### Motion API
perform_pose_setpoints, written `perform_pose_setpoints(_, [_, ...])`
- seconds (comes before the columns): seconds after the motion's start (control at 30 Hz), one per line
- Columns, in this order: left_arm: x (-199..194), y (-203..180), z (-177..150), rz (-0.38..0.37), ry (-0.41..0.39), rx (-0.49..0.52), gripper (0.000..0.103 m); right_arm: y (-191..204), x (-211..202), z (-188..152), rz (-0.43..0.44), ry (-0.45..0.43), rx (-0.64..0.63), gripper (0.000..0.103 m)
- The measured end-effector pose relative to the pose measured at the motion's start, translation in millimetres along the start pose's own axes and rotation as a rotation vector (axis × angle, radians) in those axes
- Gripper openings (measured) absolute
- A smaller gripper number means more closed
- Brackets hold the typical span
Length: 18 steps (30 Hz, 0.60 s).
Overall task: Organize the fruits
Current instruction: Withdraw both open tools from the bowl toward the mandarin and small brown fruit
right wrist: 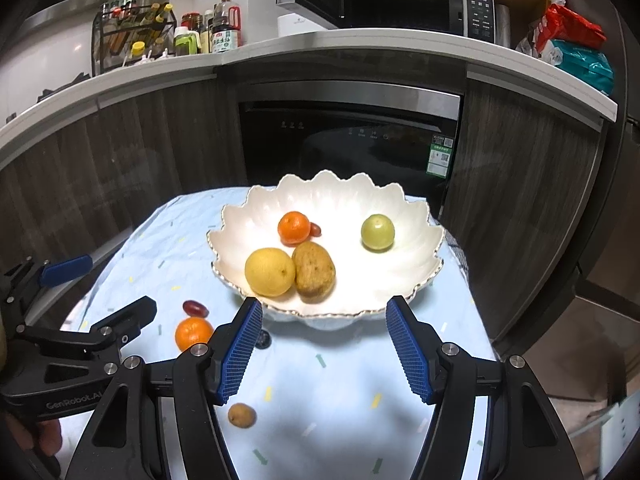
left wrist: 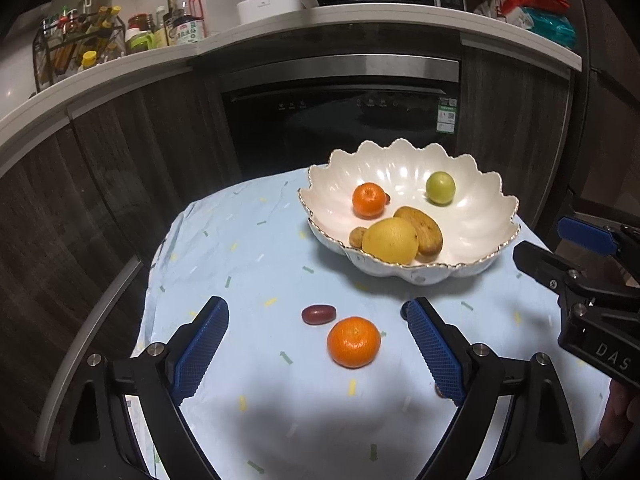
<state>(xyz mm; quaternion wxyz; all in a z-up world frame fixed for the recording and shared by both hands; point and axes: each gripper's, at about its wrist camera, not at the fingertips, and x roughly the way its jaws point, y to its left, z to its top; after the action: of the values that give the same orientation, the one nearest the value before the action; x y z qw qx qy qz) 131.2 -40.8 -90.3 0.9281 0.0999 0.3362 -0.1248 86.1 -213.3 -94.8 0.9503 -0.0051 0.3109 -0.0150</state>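
A glossy white scalloped ceramic bowl (left wrist: 472, 216) with a gilt rim sits on the desk's pale blue cloth (left wrist: 248, 240). It holds two yellow-brown fruits, one orange, one green. Loose on the cloth: one dimpled orange mandarin (left wrist: 353, 342), between the left claw's (left wrist: 318, 350) wide, empty fingers, and one smooth maroon oval (left wrist: 318, 314) at its eleven o'clock. The right claw (right wrist: 324, 350) gapes empty, bowl at twelve.
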Motion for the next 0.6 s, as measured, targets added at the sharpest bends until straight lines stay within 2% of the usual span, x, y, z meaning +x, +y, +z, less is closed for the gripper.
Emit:
perform_pose_setpoints(0.23, [5.9, 3.6, -5.5, -0.033, 0.018, 0.009, 0.088, 8.1, 3.4, -13.7, 0.011, 0.028, -0.009, 0.065])
perform_pose_setpoints(0.47, [9.0, 2.8, -12.8, -0.076, 0.029, 0.070, 0.085, 20.4, 2.9, -29.2, 0.016, 0.047, -0.015, 0.065])
perform_pose_setpoints(0.6, [14.6, 5.7, -14.9, -0.122, 0.042, 0.086, 0.082, 28.0, 5.0, -38.1, 0.010, 0.069, -0.022, 0.065])
